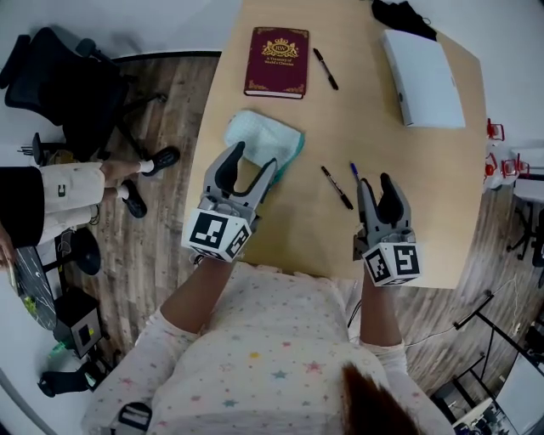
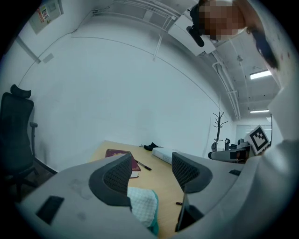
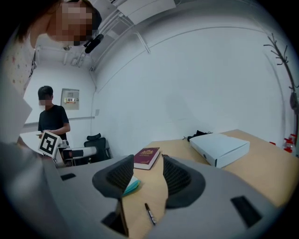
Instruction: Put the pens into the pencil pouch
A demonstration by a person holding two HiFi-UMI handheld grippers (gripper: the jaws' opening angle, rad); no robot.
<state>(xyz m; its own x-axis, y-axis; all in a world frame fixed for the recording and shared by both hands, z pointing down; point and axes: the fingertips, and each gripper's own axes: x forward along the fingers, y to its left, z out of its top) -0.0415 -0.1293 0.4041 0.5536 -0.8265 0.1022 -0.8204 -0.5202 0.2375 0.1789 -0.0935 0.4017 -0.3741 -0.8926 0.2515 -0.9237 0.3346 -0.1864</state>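
While both claws hang over the near half of the worktop (image 1: 425, 212), neither holds anything. Jaws of the left claw (image 1: 252, 161) wide apart, empty, over the near edge of the pouch (image 1: 262, 136). Its own view shows the pouch's white checked cloth with a teal edge, low between the jaws. Jaws of the right claw (image 1: 376, 182) apart with a narrower gap, empty, tips near the lower ends of two pens. Its own view shows one pen on the wood, low between its jaws.

One black pen (image 1: 337, 187) lies at a slant, right of the pouch and apart from it. Just beside it on the right, the blue pen (image 1: 354, 172), close to the right claw's left jaw. A third pen (image 1: 325, 69), black, lies far up the worktop, just right of the red book (image 1: 277, 62). At far right sits a white box (image 1: 422, 78), with a dark bundle (image 1: 404, 14) beyond it.

All three pens outside the pouch. Whether the pouch is open, cannot tell. On the floor at left, an office chair (image 1: 72, 81).
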